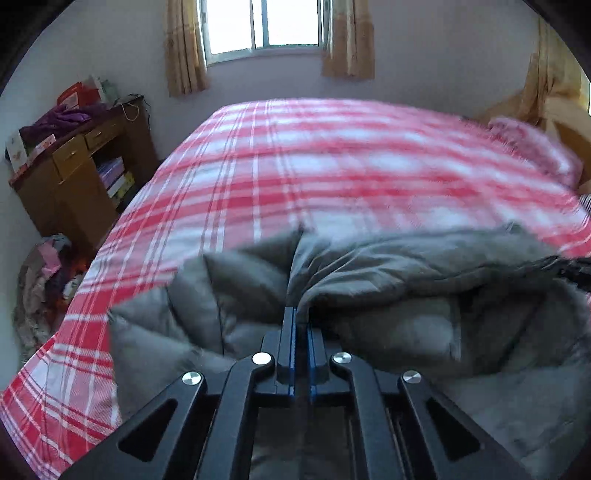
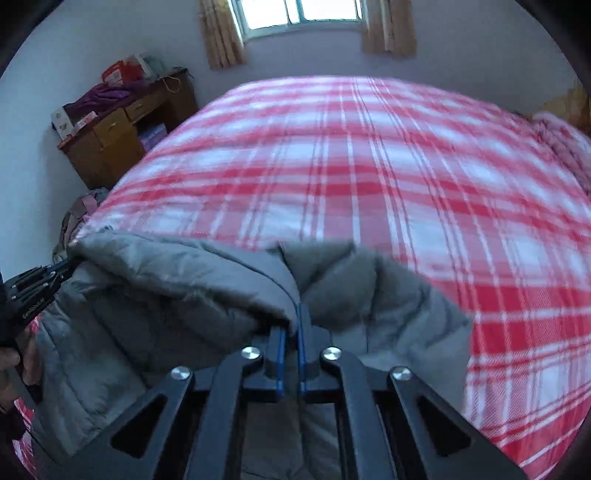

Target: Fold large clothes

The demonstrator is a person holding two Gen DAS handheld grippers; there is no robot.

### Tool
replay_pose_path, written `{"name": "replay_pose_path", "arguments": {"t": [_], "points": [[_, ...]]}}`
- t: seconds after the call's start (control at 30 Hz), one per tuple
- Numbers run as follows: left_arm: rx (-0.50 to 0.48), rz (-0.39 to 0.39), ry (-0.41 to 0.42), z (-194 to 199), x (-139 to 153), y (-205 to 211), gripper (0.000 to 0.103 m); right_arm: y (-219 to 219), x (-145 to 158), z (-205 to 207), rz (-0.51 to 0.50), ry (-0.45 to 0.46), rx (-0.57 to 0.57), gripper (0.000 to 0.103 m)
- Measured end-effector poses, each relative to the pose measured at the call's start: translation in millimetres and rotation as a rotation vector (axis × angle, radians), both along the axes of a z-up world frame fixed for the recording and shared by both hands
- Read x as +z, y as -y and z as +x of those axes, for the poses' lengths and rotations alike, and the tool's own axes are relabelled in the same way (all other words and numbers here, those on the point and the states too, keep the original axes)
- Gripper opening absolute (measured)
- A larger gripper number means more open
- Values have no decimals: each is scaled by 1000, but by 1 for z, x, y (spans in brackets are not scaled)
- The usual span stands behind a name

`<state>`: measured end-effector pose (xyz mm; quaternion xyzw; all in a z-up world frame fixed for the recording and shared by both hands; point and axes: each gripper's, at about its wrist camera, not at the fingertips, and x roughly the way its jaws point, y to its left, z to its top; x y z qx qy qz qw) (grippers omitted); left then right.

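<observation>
Status: my left tongs (image 1: 297, 314) are closed on a bunched edge of the grey padded coat (image 1: 388, 280), with fabric pinched between the blue-lined fingers. My right tongs (image 2: 293, 325) are likewise closed on another part of the same edge. In the right wrist view, the left tongs appear at the far left, gripping the coat's edge there, so both grips sit along one border, well apart.

Location: the coat lies at the near side of the bed (image 1: 332, 155), on the red and white plaid cover, with its held edge raised off the surface and the rest piled beneath and toward me.

Progress, as a judgement: the fold is at an early stage. The coat is bunched, not squared; no finished flat fold shows. Remaining: carry the held edge over or spread it flat, release, then make further folds. Motion blur obscures finer detail of seams and sleeves.

Clearance: the greater part of the bed beyond the coat is bare plaid cover, giving ample room forward. Limits:
- Left: the bed edge, with a wooden desk (image 1: 77, 166) and a heap of clothing (image 1: 44, 280) on the floor past it.
- Right: a pink plaid pillow (image 1: 535, 147) near the far corner.
- Far end: wall with window (image 1: 264, 22) and curtains.
</observation>
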<state>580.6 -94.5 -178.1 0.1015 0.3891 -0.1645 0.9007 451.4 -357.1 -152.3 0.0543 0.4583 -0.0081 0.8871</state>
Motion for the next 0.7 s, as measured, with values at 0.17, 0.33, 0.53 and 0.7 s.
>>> {"name": "replay_pose_path", "arguments": {"t": [0.17,0.33,0.53,0.7], "points": [[14,38,-6,-8,-5,2,5,5,-28,3,-20,-31,-21,6],[13,67,24,-29,18,-7,15,9,-20,-7,-28,-15,5,17],[102,17,241,-51,69,-35,98,24,11,-38,-91,29,-6,50],[246,4,233,-5,89,-18,98,30,48,-35,-49,142,-78,50]]}}
